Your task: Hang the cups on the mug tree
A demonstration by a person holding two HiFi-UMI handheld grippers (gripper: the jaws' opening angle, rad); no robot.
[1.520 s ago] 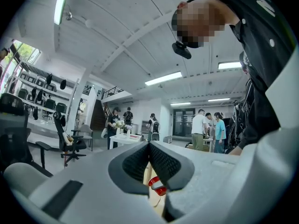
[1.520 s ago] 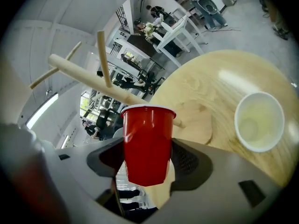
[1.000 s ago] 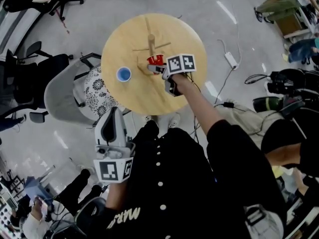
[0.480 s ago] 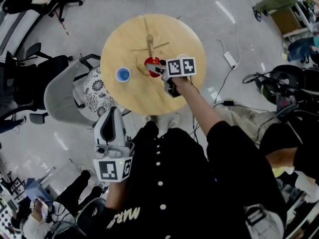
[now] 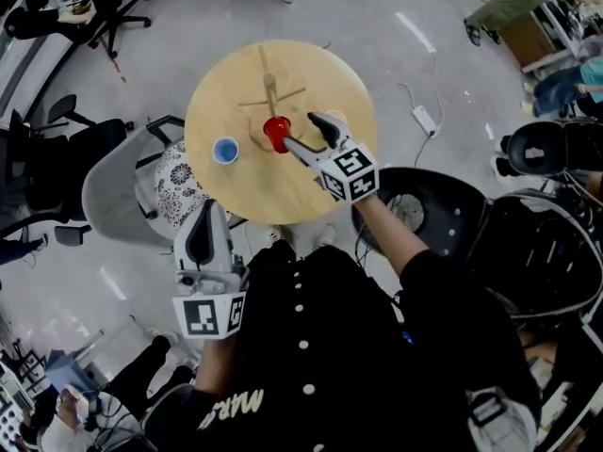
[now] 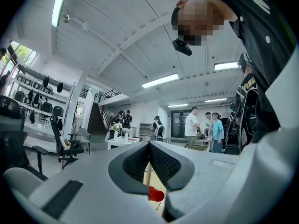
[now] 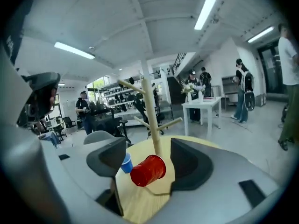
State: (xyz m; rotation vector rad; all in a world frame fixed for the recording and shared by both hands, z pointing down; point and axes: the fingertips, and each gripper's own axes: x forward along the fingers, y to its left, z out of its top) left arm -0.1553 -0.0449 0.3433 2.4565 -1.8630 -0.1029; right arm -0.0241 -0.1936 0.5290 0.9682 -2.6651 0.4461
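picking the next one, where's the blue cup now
In the head view the small blue cup stands on the left side of the round wooden table, left of the red cup.

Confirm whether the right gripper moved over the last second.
Yes. The right gripper has pulled back from the red cup on the mug tree, toward the near edge of the table; its jaws are closing, empty.

White slanted lettering on the person's black buttoned shirt point(image 5: 231, 405), at 7 o'clock in the head view, reads "MAR"; whatever follows cannot be read. The left gripper view shows a scrap of the same white print at 1 o'clock, too cropped to read. The white marker cube point(image 5: 209, 315) at 8 o'clock and the second white marker cube point(image 5: 350, 172) near centre bear black square patterns only, no letters or numbers.
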